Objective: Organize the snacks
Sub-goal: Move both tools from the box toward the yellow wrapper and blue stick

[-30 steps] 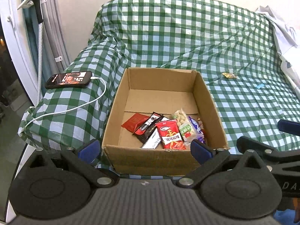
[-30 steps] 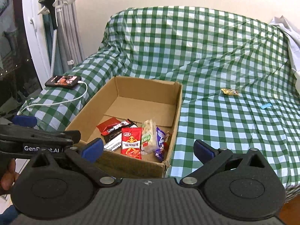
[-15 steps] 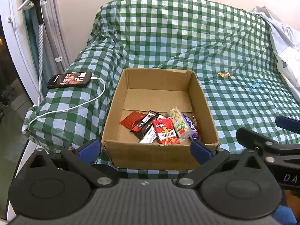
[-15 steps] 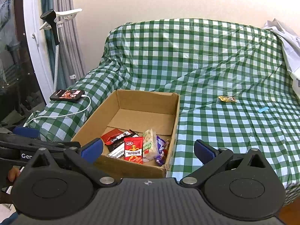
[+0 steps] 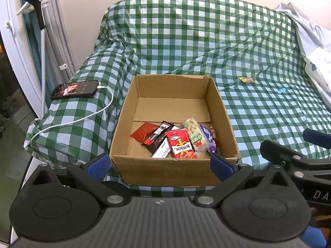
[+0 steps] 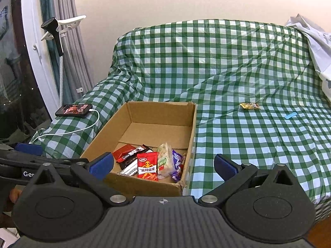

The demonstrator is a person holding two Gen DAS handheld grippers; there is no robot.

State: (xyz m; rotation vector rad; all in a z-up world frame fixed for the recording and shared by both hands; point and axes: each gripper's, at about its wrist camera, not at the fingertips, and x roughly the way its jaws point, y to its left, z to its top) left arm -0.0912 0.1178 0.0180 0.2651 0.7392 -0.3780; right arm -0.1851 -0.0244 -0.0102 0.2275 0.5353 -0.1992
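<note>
A cardboard box (image 5: 227, 122) (image 6: 193, 124) sits on the green checked bed cover. Several snack packets lie in its near end, among them a red packet (image 5: 181, 144) (image 6: 147, 166), a peanut bag (image 5: 194, 133) (image 6: 164, 159) and a dark bar (image 5: 158, 134). One small golden snack (image 5: 246, 80) (image 6: 249, 106) lies on the cover, right of the box. My left gripper (image 5: 159, 164) hangs open in front of the box's near wall, holding nothing. My right gripper (image 6: 163, 165), also open and holding nothing, hovers over the box's near right corner.
A phone (image 5: 75, 86) (image 6: 74, 110) on a white cable (image 5: 82, 117) lies on the bed's left corner. A small blue scrap (image 5: 281, 91) (image 6: 290, 115) lies right of the golden snack. White cloth (image 5: 314, 47) is piled at the right. A stand and curtains are on the left.
Both grippers have drawn back and up from the box, so more of the bed and wall shows. The snacks and the box have not moved.
</note>
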